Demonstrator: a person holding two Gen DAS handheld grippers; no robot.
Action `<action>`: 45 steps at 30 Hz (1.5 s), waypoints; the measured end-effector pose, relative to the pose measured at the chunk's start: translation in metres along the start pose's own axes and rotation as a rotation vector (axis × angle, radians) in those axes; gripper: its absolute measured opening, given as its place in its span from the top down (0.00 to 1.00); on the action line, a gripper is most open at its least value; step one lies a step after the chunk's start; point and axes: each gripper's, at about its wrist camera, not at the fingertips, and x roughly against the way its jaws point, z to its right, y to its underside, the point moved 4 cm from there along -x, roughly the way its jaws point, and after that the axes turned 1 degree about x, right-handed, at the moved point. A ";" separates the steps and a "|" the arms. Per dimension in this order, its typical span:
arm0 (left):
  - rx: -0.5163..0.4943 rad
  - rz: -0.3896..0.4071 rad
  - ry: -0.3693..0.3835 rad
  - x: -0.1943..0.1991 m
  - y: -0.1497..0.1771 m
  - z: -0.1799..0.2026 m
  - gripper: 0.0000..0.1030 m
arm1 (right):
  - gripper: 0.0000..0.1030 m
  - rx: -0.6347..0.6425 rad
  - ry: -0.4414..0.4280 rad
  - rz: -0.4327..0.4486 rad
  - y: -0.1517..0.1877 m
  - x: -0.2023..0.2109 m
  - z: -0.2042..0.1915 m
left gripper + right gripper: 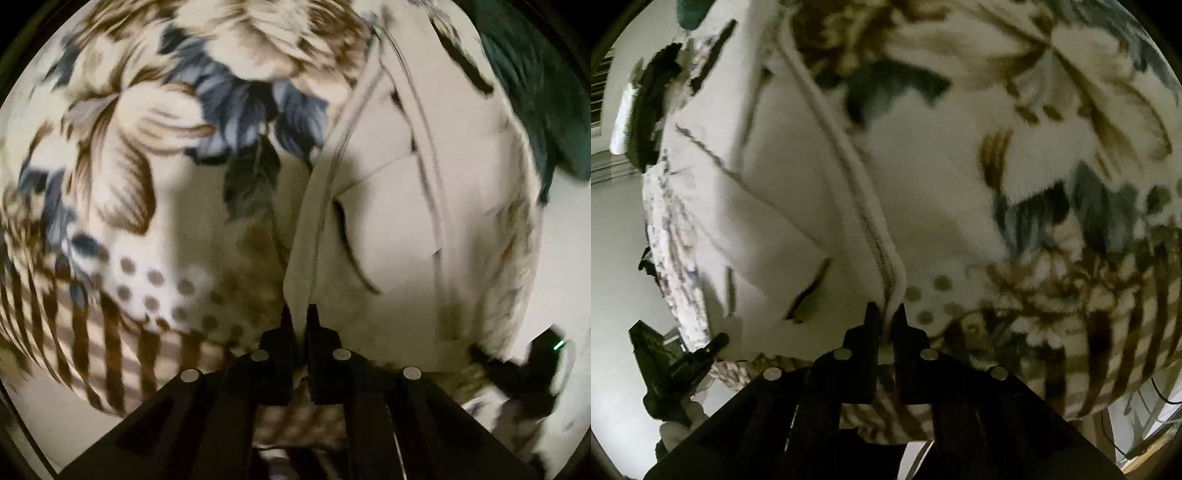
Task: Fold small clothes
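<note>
A cream garment point(406, 206) with seams and a stitched hem lies over a floral blanket. My left gripper point(300, 312) is shut on the garment's hemmed edge, which runs up from between the fingertips. In the right wrist view the same cream garment point(768, 206) fills the left half. My right gripper point(886, 312) is shut on its ribbed hem edge point(875, 243). Each gripper shows in the other's view: the right gripper point(532, 365) at lower right, the left gripper point(676, 365) at lower left. Both views are motion-blurred.
A fleece blanket point(129, 155) with brown flowers, blue-grey leaves, dots and stripes covers the surface, also in the right wrist view point(1071, 184). A dark green cloth point(535, 92) lies at the far right. A pale wall point(617, 258) stands beyond.
</note>
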 end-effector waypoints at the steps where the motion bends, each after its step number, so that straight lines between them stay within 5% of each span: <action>1: 0.031 -0.001 0.021 0.007 -0.002 -0.002 0.97 | 0.94 0.000 -0.009 0.004 -0.001 0.010 0.000; 7: 0.117 0.030 0.130 0.034 -0.057 0.014 0.97 | 0.94 0.027 -0.077 0.059 -0.040 0.065 -0.037; 12: 0.129 0.092 0.187 0.023 -0.142 0.043 0.93 | 0.94 0.032 -0.101 0.169 -0.125 0.088 -0.068; 15: 0.180 0.123 0.286 0.020 -0.191 0.050 0.92 | 0.88 -0.036 -0.159 0.200 -0.182 0.087 -0.077; 18: 0.193 0.180 0.348 0.036 -0.210 0.048 0.69 | 0.49 -0.099 -0.210 0.230 -0.204 0.090 -0.082; 19: 0.188 0.199 0.342 0.044 -0.207 0.043 0.41 | 0.45 -0.096 -0.202 0.251 -0.205 0.097 -0.080; 20: 0.189 0.217 0.331 0.050 -0.206 0.035 0.32 | 0.45 -0.075 -0.170 0.271 -0.203 0.103 -0.079; 24: 0.128 0.230 0.207 0.048 -0.190 0.026 0.32 | 0.45 0.025 -0.018 0.279 -0.184 0.107 -0.072; 32: -0.139 0.168 -0.028 -0.017 -0.197 0.068 0.35 | 0.49 0.127 0.053 0.226 -0.191 0.059 -0.100; 33: -0.170 0.182 -0.054 -0.020 -0.198 0.074 0.46 | 0.71 0.140 0.062 0.232 -0.195 0.057 -0.104; 34: -0.191 0.192 -0.062 -0.023 -0.201 0.077 0.84 | 0.93 0.154 0.087 0.239 -0.199 0.052 -0.111; 35: -0.216 0.188 -0.060 -0.025 -0.202 0.082 0.93 | 0.94 0.168 0.120 0.239 -0.204 0.044 -0.117; 39: -0.240 0.194 -0.087 -0.028 -0.202 0.081 0.96 | 0.97 0.193 0.208 0.278 -0.212 0.040 -0.122; 42: -0.177 0.132 -0.049 -0.026 -0.208 0.073 0.91 | 0.97 0.170 0.219 0.205 -0.218 0.029 -0.115; 44: -0.151 0.111 -0.025 -0.009 -0.213 0.073 0.84 | 0.89 0.155 0.211 0.165 -0.223 0.031 -0.117; 45: -0.152 0.125 -0.023 0.001 -0.214 0.075 0.78 | 0.76 0.157 0.209 0.159 -0.227 0.036 -0.121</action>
